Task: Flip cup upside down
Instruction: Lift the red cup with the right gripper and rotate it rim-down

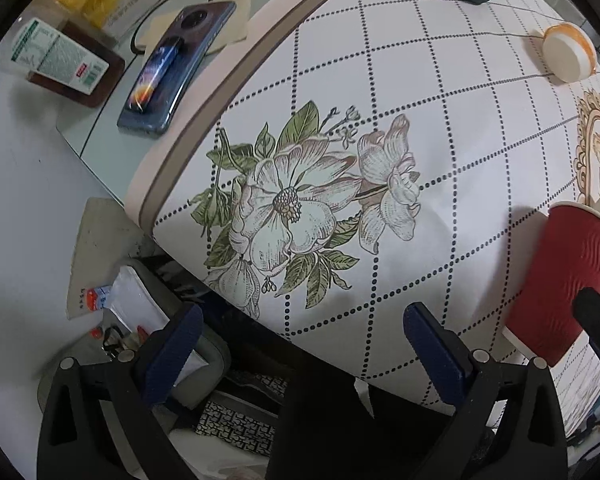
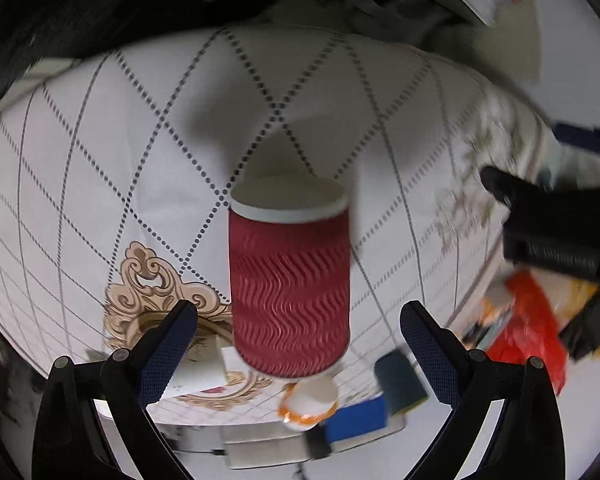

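One red cup (image 2: 289,280) ; both grippers' fingers spread, gripping nothing ; one phone (image 1: 168,68)

Red paper cup (image 2: 289,280) with matt rippled sleeve; smooth printed tablecloth (image 1: 420,92); glossy phone (image 1: 176,68) on the side

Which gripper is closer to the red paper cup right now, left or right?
Right. The right gripper has its open fingers on either side of the red paper cup, not touching. The left gripper is open, off to the cup's side.
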The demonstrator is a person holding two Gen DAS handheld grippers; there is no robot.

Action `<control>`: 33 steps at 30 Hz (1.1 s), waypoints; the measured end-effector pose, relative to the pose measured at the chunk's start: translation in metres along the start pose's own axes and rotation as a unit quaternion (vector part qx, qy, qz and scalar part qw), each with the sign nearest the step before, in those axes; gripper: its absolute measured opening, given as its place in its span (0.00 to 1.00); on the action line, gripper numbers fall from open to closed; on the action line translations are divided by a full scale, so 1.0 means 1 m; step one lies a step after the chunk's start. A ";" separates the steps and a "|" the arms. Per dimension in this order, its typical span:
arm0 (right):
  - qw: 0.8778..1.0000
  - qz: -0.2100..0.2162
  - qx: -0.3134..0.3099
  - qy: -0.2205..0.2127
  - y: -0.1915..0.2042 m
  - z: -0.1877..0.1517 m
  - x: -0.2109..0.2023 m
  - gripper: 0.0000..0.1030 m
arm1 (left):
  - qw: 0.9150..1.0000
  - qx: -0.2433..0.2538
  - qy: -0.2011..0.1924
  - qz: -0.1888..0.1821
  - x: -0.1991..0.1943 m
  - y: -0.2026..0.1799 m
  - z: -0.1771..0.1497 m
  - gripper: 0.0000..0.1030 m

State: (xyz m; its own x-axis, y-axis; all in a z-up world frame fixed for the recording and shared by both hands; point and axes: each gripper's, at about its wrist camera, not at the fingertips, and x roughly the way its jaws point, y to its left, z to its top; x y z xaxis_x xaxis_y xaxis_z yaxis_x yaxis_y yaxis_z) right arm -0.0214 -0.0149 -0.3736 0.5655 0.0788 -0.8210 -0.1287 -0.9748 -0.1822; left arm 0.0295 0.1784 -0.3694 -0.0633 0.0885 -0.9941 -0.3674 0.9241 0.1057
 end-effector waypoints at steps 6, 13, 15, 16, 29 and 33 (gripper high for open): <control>0.999 -0.004 -0.053 -0.007 0.007 -0.006 0.021 1.00 | 1.000 0.000 0.008 0.001 0.008 0.000 -0.001 1.00; 0.998 -0.008 -0.067 -0.018 0.008 -0.009 0.034 1.00 | 1.000 -0.002 0.012 0.005 0.013 0.002 -0.001 1.00; 0.997 -0.009 -0.068 -0.018 0.007 -0.010 0.038 1.00 | 1.000 0.000 0.012 0.006 0.014 0.001 -0.002 1.00; 0.997 -0.010 -0.069 -0.017 0.006 -0.011 0.041 1.00 | 1.000 0.001 0.012 0.007 0.014 0.000 -0.002 1.00; 0.999 -0.012 -0.046 -0.004 0.014 0.012 0.040 0.75 | 1.000 0.006 0.011 0.009 0.011 -0.008 -0.002 1.00; 1.000 -0.004 -0.012 -0.005 0.003 0.018 0.039 0.74 | 1.000 0.008 0.011 0.012 0.010 -0.009 -0.002 1.00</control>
State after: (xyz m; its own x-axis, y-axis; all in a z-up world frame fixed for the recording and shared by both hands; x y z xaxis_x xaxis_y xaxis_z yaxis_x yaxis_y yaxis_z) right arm -0.0149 -0.0109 -0.4157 0.5575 0.0886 -0.8254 -0.1046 -0.9789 -0.1757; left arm 0.0305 0.1705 -0.3800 -0.0917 0.1026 -0.9905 -0.3504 0.9277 0.1285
